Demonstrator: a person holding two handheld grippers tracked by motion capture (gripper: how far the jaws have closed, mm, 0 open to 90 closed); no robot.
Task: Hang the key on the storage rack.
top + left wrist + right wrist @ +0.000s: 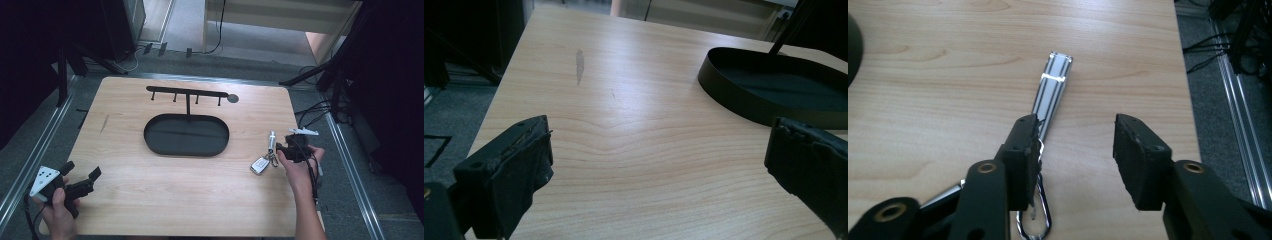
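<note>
We see a black oval tray [186, 135] with a hook rack [187, 93] at the middle of the desk [150, 195]. To the tray's right lies a key bunch [265, 157] with a silver bar [1052, 90]. The right gripper [1075, 150] sits over it, jaws apart, one jaw beside the ring. Left of the tray, nearer us, the left gripper [80, 175] has its jaws wide apart over bare wood.

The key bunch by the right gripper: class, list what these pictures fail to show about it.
- Key fob: markings too small in the high view.
- Metal ring: right gripper view, cut by the bottom edge and partly behind a jaw of the right gripper.
- Silver bar: its lower end hidden behind that jaw.
- Whether a jaw touches the ring: unclear.
</note>
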